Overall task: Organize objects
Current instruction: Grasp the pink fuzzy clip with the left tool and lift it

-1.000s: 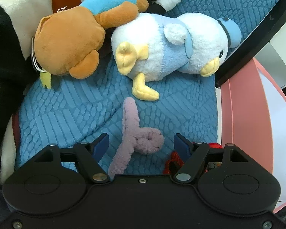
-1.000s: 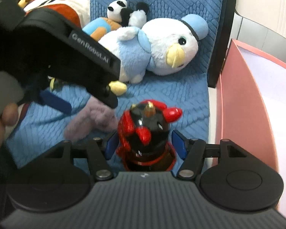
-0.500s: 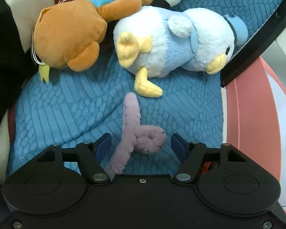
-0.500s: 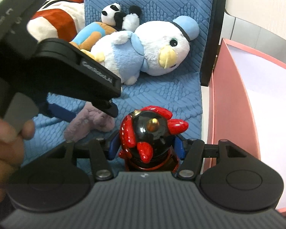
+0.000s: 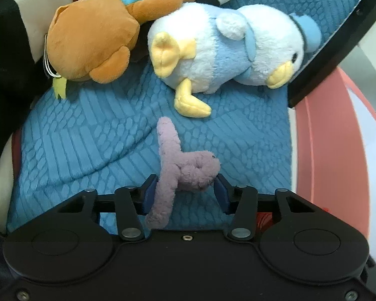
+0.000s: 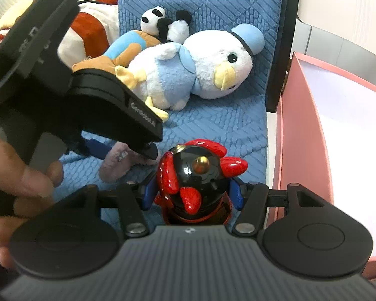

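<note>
A small purple plush (image 5: 180, 165) lies on the blue cushion (image 5: 87, 145). My left gripper (image 5: 184, 192) has its jaws closed against both sides of the plush. The plush also shows in the right wrist view (image 6: 117, 163), under the left gripper body (image 6: 87, 100). My right gripper (image 6: 191, 192) is shut on a black and red figurine (image 6: 195, 178) and holds it above the cushion's front edge, beside a pink box (image 6: 338, 135).
A white and blue duck plush (image 5: 225, 52), an orange and blue plush (image 5: 95, 37) and a small panda plush (image 6: 165, 23) lie at the back of the cushion. A large black and white plush (image 5: 5, 57) fills the left side. The pink box stands to the right.
My left gripper has narrowed from open to closed on the purple plush. My right gripper has closed on the figurine and lifted it slightly toward the right.
</note>
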A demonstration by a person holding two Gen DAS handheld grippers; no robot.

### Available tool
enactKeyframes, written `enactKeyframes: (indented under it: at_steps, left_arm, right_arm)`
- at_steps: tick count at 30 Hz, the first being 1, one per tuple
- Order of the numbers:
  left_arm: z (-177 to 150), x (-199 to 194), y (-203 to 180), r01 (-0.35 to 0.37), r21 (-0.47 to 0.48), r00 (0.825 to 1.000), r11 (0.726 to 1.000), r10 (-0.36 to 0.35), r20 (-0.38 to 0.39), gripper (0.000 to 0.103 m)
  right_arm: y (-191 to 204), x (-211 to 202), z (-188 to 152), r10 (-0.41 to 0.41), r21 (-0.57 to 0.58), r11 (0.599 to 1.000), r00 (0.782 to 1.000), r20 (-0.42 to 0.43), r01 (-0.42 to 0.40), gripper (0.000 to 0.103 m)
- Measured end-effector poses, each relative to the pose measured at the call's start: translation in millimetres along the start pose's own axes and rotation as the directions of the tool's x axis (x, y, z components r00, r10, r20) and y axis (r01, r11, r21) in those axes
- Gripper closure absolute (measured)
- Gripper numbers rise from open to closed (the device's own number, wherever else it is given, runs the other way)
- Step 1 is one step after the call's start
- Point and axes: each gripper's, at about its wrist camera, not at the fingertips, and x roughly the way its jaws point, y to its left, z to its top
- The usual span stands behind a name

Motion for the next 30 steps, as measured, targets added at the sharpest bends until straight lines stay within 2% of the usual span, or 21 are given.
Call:
enactKeyframes:
  at_steps: [9,21,30]
  left_arm:
    - [-7.4,-30.0,0.6,0.118,-0.003,0.993,0.993,-0.118,0.03,0.061]
    - [-1.6,-77.6,-0.5,0.147,-0.006,0.987,0.989,-0.146,0.07,0.061]
    - [3.0,-126.3,-30.2,0.184,0.038,0.978,0.982,-0.187,0.092,0.061]
  right_arm:
    - [-10.5,-29.6,22.2,0.039,0.009,0.999,0.999,0.034,-0.04,0.043]
    - [-21.6,-67.8,27.2,0.04,0.058,0.997,0.999,0.015,-0.041,0.043]
    - [-35.3,-110.7,61.0,0.052,0.08,0.995,0.997,0.06,-0.056,0.043]
